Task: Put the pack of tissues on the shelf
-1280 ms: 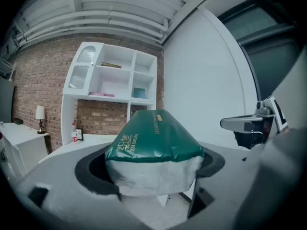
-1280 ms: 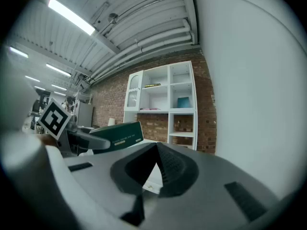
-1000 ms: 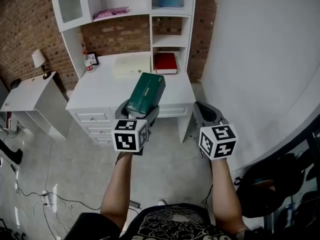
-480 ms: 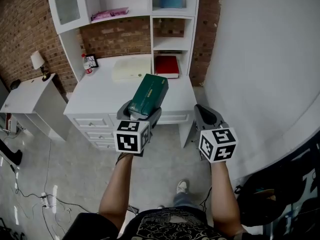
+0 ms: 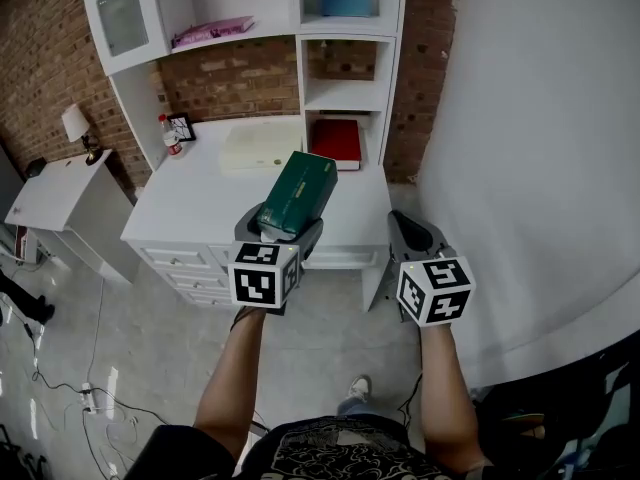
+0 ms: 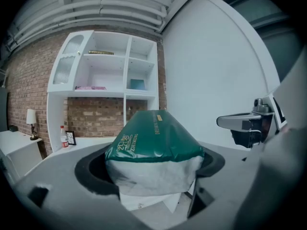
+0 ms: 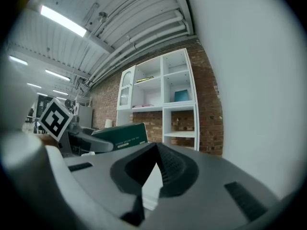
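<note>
At frame centre the left gripper (image 5: 280, 228) pinched the green pack of tissues (image 5: 296, 194) by its lower end, hidden between the jaws, the rest slanting up over the white desk (image 5: 230, 183), while the right gripper (image 5: 412, 230), lower right, was pressed together, empty.

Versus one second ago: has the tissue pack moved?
Yes. In the left gripper, the tissue pack has advanced toward the desk, its far end nearing the red book.
</note>
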`<state>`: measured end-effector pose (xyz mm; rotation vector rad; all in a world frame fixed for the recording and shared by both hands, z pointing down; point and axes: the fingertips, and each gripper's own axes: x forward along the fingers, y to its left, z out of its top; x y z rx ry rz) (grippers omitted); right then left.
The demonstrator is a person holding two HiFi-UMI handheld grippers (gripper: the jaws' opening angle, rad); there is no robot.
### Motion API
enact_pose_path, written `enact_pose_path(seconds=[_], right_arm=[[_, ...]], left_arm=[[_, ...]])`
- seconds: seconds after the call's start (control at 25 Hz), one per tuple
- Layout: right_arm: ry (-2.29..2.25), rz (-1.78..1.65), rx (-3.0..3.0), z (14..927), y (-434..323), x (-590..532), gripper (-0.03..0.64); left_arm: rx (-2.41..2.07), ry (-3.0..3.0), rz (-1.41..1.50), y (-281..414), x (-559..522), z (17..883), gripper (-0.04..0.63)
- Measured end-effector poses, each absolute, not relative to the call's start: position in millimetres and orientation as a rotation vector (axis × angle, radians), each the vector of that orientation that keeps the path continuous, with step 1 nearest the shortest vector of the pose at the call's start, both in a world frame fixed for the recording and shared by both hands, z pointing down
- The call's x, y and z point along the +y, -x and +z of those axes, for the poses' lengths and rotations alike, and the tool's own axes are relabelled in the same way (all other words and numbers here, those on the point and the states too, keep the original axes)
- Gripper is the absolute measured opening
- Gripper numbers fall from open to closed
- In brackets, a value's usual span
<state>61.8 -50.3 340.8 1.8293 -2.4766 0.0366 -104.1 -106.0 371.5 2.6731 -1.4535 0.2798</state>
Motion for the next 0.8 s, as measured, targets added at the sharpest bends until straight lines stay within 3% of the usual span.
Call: enact_pose_path(seconds=[0.8], right_arm=[[-1.623,0.028,-2.6,340,-124,-160,0.003]], left_arm=[[-1.606,-2.598,0.297,31,-199,362,0.449]])
